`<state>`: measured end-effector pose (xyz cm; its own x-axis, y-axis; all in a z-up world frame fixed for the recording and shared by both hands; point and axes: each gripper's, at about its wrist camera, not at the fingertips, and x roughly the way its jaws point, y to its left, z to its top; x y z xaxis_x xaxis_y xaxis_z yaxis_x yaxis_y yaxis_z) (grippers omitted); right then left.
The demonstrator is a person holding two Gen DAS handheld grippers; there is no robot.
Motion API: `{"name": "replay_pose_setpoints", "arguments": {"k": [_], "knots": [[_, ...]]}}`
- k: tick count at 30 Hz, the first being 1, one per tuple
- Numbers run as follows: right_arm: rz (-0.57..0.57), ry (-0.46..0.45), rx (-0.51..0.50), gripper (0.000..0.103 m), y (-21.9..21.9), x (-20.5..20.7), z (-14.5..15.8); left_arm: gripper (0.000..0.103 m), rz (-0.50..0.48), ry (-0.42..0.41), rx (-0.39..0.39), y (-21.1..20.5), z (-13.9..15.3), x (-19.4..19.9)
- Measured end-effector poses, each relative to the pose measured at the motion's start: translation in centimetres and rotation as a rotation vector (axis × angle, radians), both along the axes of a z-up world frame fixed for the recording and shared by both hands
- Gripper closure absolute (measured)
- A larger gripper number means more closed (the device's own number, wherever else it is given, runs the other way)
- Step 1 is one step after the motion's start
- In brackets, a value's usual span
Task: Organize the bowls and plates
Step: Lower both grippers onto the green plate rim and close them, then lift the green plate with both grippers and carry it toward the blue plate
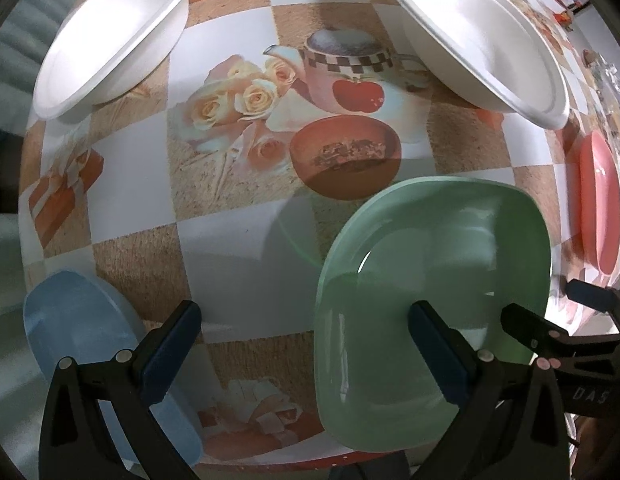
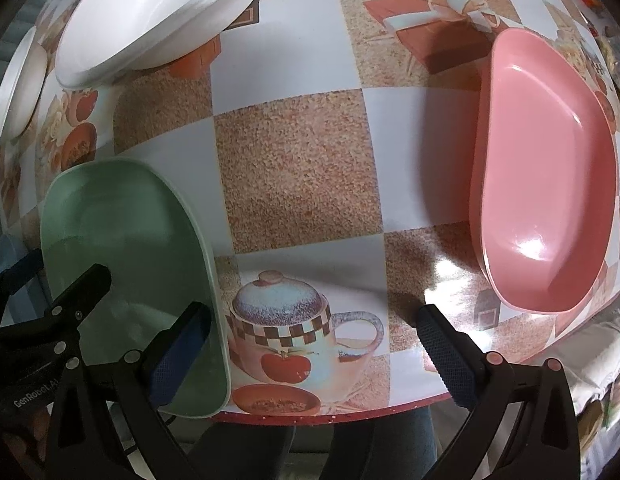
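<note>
Left wrist view: the left claw [image 1: 306,344] is held low over the near edge of the worktop [image 1: 230,248], pointing forward across it, with its two blue-padded fingers [image 1: 172,354] spread wide and nothing between them, so it is released. Its right finger lies over the green plate [image 1: 429,264], which sits flat on the worktop near the front edge; its left finger lies just beside the blue plate [image 1: 82,320], which sits at the near left corner. Whether either finger touches a plate cannot be told. Two white bowls rest at the far side, the left white bowl [image 1: 114,28] and the right white bowl [image 1: 477,40], well apart from the claw, with the printed teapot pattern of the cloth between them. The pink bowl [image 1: 601,200] shows at the far right edge. Part of the other claw enters at lower right, just beside the green plate's right rim. Right wrist view: the right claw [image 2: 310,344] is likewise held low at the front edge of the worktop [image 2: 298,168], its fingers [image 2: 445,356] wide apart and gripping nothing. The green plate [image 2: 122,224] lies to its left, with the left finger over the plate's near right rim, and the pink bowl [image 2: 549,184] lies ahead to the right, near the right finger but apart from it. The nearer white bowl [image 2: 158,12] sits at far left.
</note>
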<state>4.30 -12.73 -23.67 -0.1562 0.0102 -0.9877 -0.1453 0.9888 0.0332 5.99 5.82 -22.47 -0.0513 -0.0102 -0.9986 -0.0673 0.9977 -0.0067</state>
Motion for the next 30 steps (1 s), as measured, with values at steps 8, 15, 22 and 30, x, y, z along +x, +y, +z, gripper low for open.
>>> {"name": "replay_pose_setpoints", "arguments": {"k": [8,15,22,30], "knots": [[0.052,0.016,-0.014,0.005,0.8,0.8,-0.5,0.000,0.038,0.015,0.026,0.5,0.4,-0.9],[0.176,-0.022,0.007,0.046,4.2,0.1,0.8,0.010,0.033,0.025,0.042,-0.4,1.1,-2.1],[0.181,0.004,0.100,0.087,6.3,-0.4,1.3,0.053,0.032,0.007,-0.017,-1.8,2.4,-4.4],[0.160,0.010,0.096,0.087,7.0,-1.1,1.4,0.068,-0.012,0.015,-0.022,-3.4,2.8,-5.9]]}}
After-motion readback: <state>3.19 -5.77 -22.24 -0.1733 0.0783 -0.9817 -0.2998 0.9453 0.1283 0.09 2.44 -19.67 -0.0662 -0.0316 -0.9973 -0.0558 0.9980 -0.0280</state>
